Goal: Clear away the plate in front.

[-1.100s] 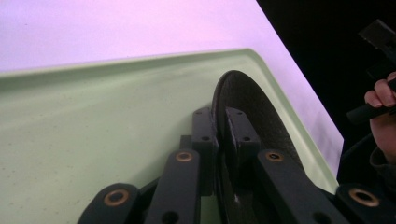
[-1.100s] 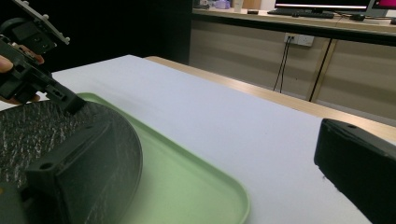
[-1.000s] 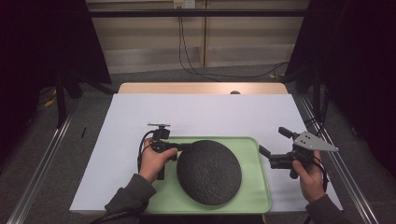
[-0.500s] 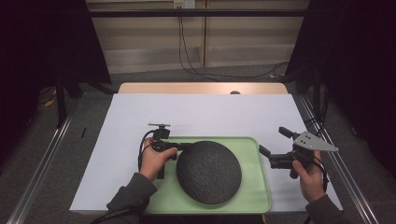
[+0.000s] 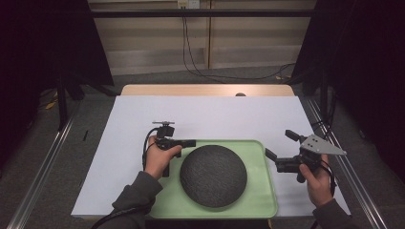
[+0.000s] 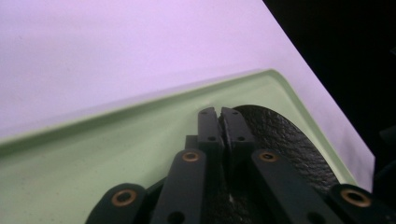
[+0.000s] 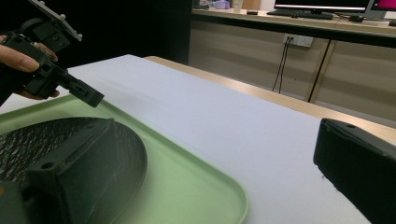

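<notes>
1. Dark dome-shaped cover (image 5: 213,175) sits in the middle of the green tray (image 5: 260,200), which rests on the white sheet over the table (image 5: 210,117), at the near edge.
2. Since a second ago we see almost no change: the cover lies in the same spot on the tray, and both hands keep their places.
3. Our left tool (image 5: 187,142) remains at the cover's far-left rim; in the left gripper view (image 6: 218,122) its jaws are pressed together, with the textured rim just beside them. We cannot tell whether any edge is pinched between them.
4. Our right tool (image 5: 278,149) still waits off the tray's right edge, jaws spread wide and holding nothing.
5. We judge from this stillness that the grasp on the cover is only being settled, and lifting has not begun.
6. We can read no brand, label or writing on the cover, tray or tools.
</notes>
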### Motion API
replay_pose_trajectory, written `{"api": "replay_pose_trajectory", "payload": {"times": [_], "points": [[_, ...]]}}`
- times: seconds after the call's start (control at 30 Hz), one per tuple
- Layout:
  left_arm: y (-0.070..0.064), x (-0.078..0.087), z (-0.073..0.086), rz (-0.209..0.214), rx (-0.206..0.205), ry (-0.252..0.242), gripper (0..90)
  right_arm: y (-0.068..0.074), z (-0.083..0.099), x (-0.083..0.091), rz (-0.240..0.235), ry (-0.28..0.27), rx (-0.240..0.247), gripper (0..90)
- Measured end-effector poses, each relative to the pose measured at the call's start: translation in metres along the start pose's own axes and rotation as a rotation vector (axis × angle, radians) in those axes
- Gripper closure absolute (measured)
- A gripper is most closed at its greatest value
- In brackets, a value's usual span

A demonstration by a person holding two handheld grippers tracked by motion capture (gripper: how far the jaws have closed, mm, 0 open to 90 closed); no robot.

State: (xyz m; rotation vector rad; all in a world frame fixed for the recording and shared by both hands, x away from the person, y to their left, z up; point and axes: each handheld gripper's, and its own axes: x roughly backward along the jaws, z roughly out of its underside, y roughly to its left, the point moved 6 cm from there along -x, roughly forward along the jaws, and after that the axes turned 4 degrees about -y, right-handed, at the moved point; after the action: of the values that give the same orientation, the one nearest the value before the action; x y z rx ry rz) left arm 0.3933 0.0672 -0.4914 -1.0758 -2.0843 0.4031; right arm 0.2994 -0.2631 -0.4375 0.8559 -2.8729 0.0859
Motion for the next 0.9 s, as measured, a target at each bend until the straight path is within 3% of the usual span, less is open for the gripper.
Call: {"api": "replay_pose_trajectory", "payload": {"times": [0.27, 0.33, 0.5, 0.63, 0.67, 0.77, 0.9], "points": [[-0.002, 0.006, -0.006, -0.012, -0.005, -0.042, 69.8, 0.0, 0.0, 0.0, 0.001, -0.001, 0.005, 0.0], [-0.003, 0.007, -0.007, 0.004, 0.008, -0.058, 64.4, 0.0, 0.0, 0.0, 0.003, 0.002, -0.002, 0.0], [-0.004, 0.01, -0.009, 0.006, -0.012, -0.089, 49.5, 0.0, 0.001, 0.0, -0.003, 0.005, 0.001, 0.0], [-0.005, 0.012, -0.01, 0.008, -0.02, -0.108, 44.0, -0.001, 0.001, 0.0, -0.001, 0.005, 0.005, 0.0], [-0.005, 0.013, -0.01, 0.021, -0.041, -0.127, 37.7, -0.001, 0.0, 0.0, 0.003, -0.001, -0.006, 0.1], [-0.006, 0.013, -0.01, 0.017, -0.031, -0.133, 32.9, -0.001, 0.0, 0.001, 0.0, -0.003, -0.002, 0.1], [-0.009, 0.014, -0.009, 0.033, -0.07, -0.139, 25.2, -0.002, 0.0, 0.001, 0.001, 0.001, 0.002, 0.1]]}}
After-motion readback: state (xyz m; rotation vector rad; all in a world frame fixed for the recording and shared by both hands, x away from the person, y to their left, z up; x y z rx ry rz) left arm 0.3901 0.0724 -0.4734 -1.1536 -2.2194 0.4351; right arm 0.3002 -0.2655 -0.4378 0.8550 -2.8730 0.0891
